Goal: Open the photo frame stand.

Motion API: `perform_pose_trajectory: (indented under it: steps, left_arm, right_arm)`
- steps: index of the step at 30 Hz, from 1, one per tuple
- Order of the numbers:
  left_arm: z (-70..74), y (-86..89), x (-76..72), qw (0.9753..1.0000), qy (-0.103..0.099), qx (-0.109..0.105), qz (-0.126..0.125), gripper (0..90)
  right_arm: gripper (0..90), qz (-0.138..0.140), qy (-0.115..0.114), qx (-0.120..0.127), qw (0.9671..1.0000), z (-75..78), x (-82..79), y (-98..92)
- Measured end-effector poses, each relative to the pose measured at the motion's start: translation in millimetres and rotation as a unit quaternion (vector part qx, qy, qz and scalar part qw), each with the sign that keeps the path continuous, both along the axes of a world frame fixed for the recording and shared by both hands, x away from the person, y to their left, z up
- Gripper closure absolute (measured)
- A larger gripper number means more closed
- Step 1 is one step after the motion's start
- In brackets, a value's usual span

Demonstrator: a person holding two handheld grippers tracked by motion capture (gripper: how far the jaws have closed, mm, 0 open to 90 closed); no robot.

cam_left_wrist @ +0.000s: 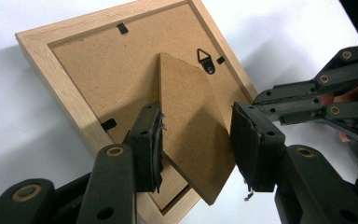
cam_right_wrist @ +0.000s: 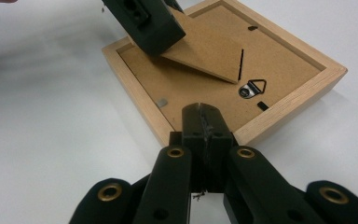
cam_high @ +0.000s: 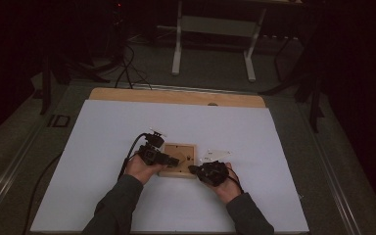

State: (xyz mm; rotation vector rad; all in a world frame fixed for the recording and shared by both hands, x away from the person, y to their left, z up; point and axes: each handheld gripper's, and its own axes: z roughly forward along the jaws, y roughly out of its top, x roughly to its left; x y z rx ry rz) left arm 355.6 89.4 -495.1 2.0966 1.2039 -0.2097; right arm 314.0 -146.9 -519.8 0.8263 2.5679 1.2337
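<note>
A light wooden picture frame (cam_high: 185, 147) lies face down on the white board, its brown backing (cam_left_wrist: 98, 70) up. The cardboard stand (cam_left_wrist: 191, 121) is lifted off the backing. My left gripper (cam_left_wrist: 198, 149) is open and straddles that stand, with the stand's left face against the left pad (cam_left_wrist: 154, 144). A metal hanger (cam_right_wrist: 254, 88) sits near the frame's corner. My right gripper (cam_right_wrist: 204, 123) is shut with nothing between its jaws, its tip at the frame's rim (cam_right_wrist: 298, 100). In the high view the left gripper (cam_high: 172, 160) is over the frame and the right gripper (cam_high: 196, 170) is at its near right corner.
The white board (cam_high: 103, 196) covers most of the table, with a wooden strip (cam_high: 176, 96) along its far edge. A cable (cam_high: 132, 147) trails from the left gripper. A white table stand (cam_high: 215, 29) is on the floor beyond.
</note>
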Motion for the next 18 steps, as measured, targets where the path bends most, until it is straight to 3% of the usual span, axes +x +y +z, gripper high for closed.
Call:
perform_pose_trajectory:
  steps: [8,18]
  left_arm:
    - [3.9,-4.3,-6.5,0.9993,-0.032,0.018,-0.009,56.5]
    - [8.9,-8.4,-17.9,0.9958,-0.081,0.036,-0.023,56.7]
  right_arm:
    - [79.7,-0.016,-0.007,0.004,0.9998,4.4,1.9,-6.3]
    - [64.7,-0.047,0.005,0.021,0.9986,12.5,8.9,-21.7]
